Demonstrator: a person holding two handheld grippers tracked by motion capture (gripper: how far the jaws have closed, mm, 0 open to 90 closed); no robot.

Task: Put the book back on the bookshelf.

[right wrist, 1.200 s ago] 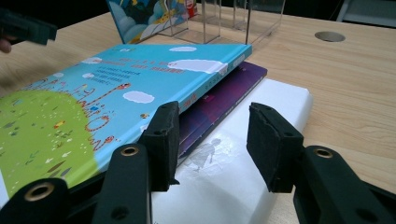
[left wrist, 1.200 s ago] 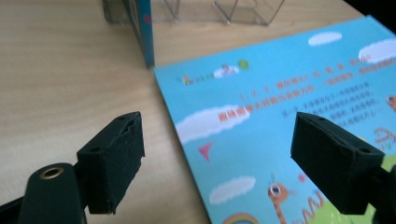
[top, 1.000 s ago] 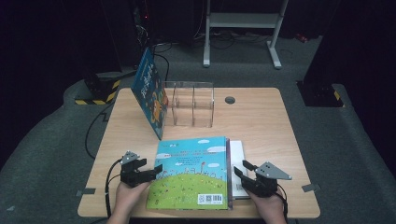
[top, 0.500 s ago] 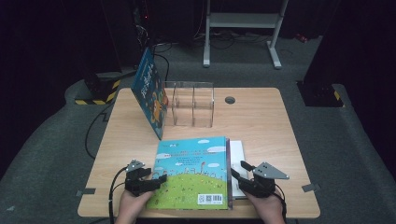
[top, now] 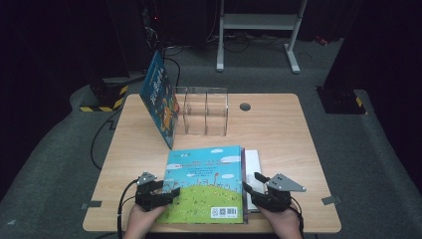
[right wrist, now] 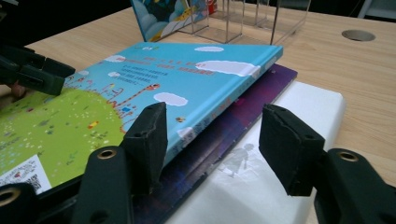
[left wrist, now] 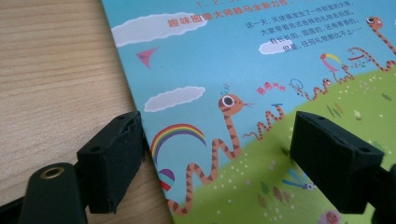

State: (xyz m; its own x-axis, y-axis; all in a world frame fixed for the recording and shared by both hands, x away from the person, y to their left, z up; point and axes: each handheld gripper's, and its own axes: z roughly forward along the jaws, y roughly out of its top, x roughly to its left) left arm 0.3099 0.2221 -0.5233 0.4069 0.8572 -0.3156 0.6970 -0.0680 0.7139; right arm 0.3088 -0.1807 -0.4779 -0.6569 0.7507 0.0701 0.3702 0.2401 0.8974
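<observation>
A stack of books lies at the table's front middle. On top is a blue and green picture book (top: 206, 181) (left wrist: 261, 70) (right wrist: 140, 84), over a purple book (right wrist: 233, 126) and a white book (top: 252, 164) (right wrist: 317, 100). My left gripper (top: 171, 193) (left wrist: 217, 135) is open and straddles the picture book's left edge, one jaw over bare wood and the other over the cover. At the stack's right side my right gripper (top: 253, 183) (right wrist: 215, 121) is open, one jaw beside the picture book's edge and the other above the white book. Neither holds anything.
A second blue picture book (top: 159, 99) (right wrist: 163, 14) leans against a clear acrylic divider rack (top: 206, 112) (right wrist: 243, 18) at the back left. A round cable hole (top: 245, 106) sits behind the rack's right end. The wooden table (top: 278, 139) is bare on the right.
My left gripper has slid back toward the person and in over the picture book's left edge. The right gripper has barely moved.
</observation>
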